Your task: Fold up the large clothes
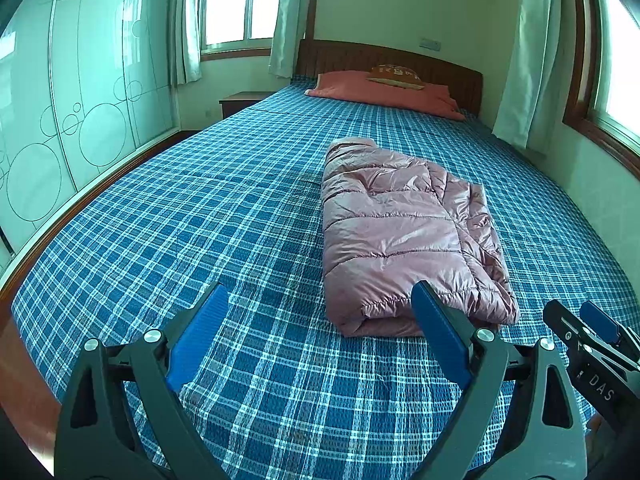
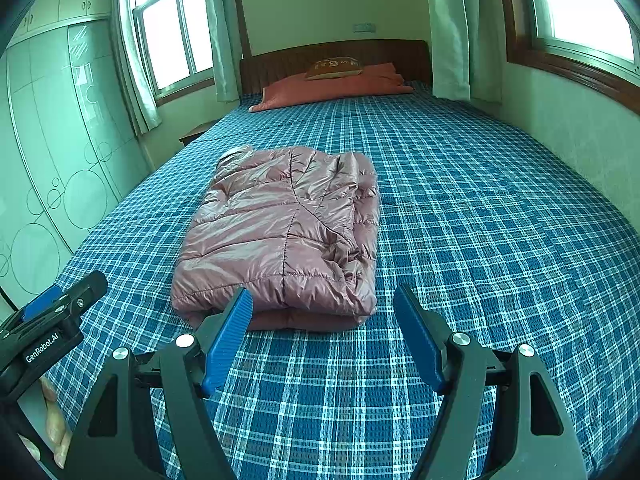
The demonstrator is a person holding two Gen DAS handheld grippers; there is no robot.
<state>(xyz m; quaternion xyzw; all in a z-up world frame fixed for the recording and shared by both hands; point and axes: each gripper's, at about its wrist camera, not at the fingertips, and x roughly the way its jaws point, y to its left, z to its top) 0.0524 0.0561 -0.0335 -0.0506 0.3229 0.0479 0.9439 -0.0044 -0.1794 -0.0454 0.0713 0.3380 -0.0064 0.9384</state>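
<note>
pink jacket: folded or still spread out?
Folded. The jacket lies as a compact layered bundle on the bed, a doubled edge at its near end; neither tool touches it.

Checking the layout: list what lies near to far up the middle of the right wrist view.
Right gripper → folded pink jacket → bare stretch of plaid bedspread → red pillow → small brown cushion → wooden headboard.

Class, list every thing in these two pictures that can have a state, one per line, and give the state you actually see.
jacket: folded into a compact bundle, lying flat on the bed, held by nothing
left hand-held gripper: open, empty, short of the jacket
right hand-held gripper: open, empty, short of the jacket
bed: made, checked cover spread flat
pillow: lying at the headboard
curtains: drawn aside
</note>
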